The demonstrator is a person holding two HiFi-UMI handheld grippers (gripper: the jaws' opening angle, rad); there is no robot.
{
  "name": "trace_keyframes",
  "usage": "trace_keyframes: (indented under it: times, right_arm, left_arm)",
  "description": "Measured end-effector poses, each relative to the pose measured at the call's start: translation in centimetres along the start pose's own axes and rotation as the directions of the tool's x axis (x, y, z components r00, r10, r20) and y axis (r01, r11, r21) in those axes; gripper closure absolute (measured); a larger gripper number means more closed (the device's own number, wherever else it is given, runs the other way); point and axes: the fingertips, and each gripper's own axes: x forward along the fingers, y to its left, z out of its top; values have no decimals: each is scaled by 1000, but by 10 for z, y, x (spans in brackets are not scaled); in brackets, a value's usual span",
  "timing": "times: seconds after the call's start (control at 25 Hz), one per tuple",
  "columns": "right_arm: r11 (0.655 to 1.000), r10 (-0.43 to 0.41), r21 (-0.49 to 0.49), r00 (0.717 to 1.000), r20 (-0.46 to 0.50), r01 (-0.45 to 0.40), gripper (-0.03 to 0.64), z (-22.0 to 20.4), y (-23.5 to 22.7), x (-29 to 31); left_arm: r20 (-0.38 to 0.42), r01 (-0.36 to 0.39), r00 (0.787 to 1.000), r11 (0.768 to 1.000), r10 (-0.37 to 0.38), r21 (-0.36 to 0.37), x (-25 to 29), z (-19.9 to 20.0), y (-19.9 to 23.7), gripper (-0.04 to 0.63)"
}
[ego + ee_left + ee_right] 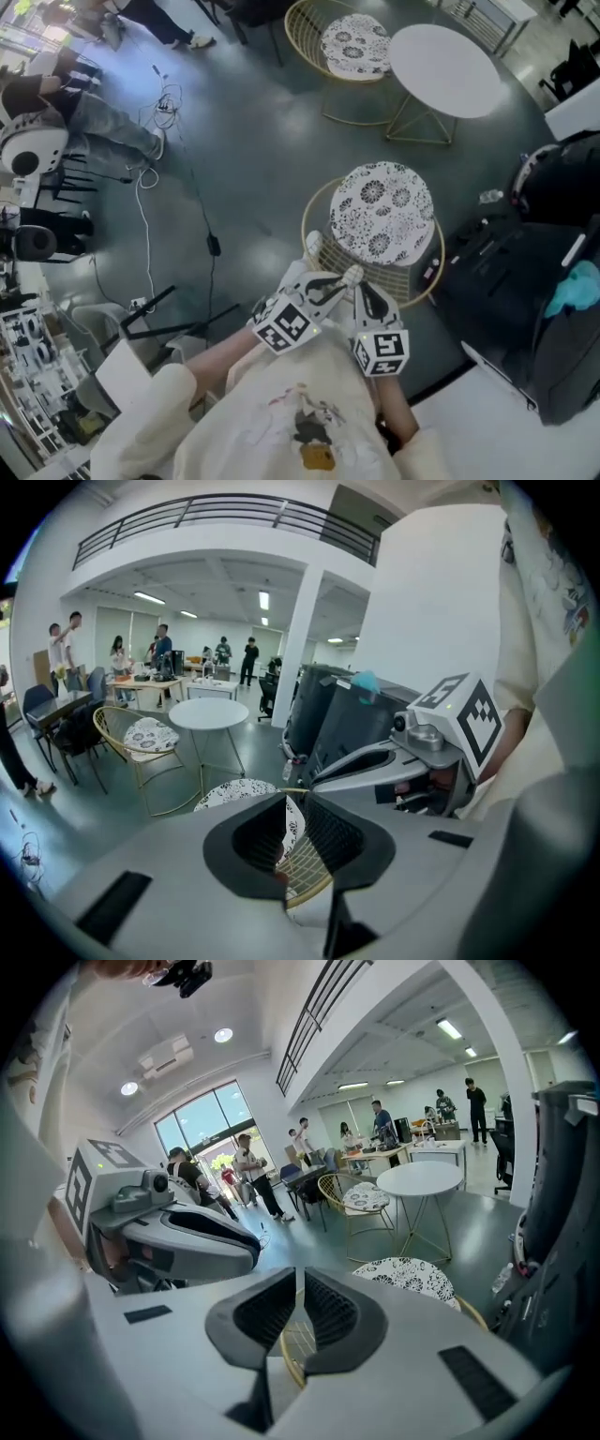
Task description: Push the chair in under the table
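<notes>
The gold wire chair with a black-and-white patterned cushion stands on the dark floor, apart from the round white table. Both grippers are side by side at the near rim of the chair's back. My left gripper has its jaws a little apart. In the left gripper view the gold wire back shows through the gap, with nothing pressed. My right gripper is shut, a thin slit between its jaws, with the wire rim just below. The cushion and table lie beyond.
A second gold chair stands beside the table. Black bags and cases crowd the right side. Cables run over the floor at the left. A black stand lies at the lower left, and people stand at the top left.
</notes>
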Motion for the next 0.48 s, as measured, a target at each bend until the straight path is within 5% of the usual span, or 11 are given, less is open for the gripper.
trace_keyframes:
  times: [0.2, 0.36, 0.48]
  right_arm:
    - [1000, 19, 14, 997, -75, -18, 603, -25, -15, 21]
    - [999, 33, 15, 987, -156, -31, 556, -54, -23, 30]
    - [999, 17, 40, 977, -215, -8, 510, -80, -31, 34]
  left_arm:
    - [-90, 49, 995, 999, -48, 10, 30, -33, 4, 493]
    - [-135, 73, 985, 967, -109, -243, 55, -66, 8, 476]
    - [-140, 33, 984, 881, -112, -472, 67, -90, 17, 463]
